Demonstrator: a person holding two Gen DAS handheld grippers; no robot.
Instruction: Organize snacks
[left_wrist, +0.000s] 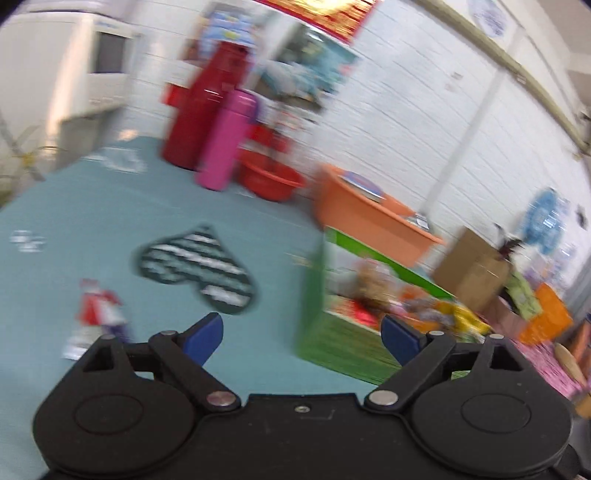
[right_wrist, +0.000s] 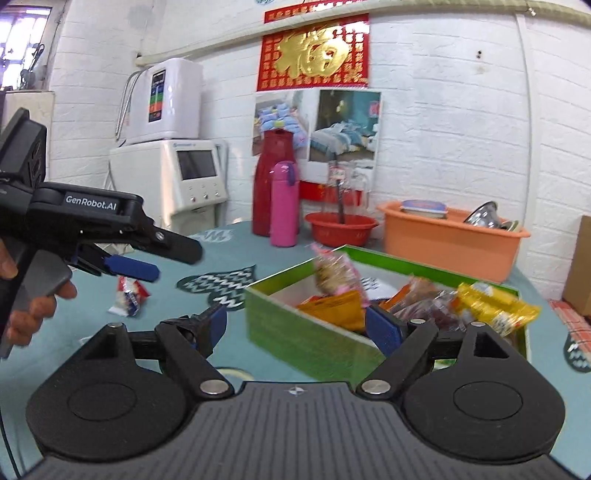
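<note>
Both released, jaws spread wide, nothing between. Right gripper (right_wrist: 295, 325) poised over the near wall of the green box (right_wrist: 306, 332), long axis running away to the right, snack packets (right_wrist: 495, 306) heaped inside. Loose red-and-white packet (right_wrist: 129, 295) flat on the counter (right_wrist: 110, 332), ahead-left of the left gripper (left_wrist: 301, 334). Left gripper seen side-on, hand (right_wrist: 33, 306) on its handle, only in the right view; left view blurred, box ahead-right.
</note>
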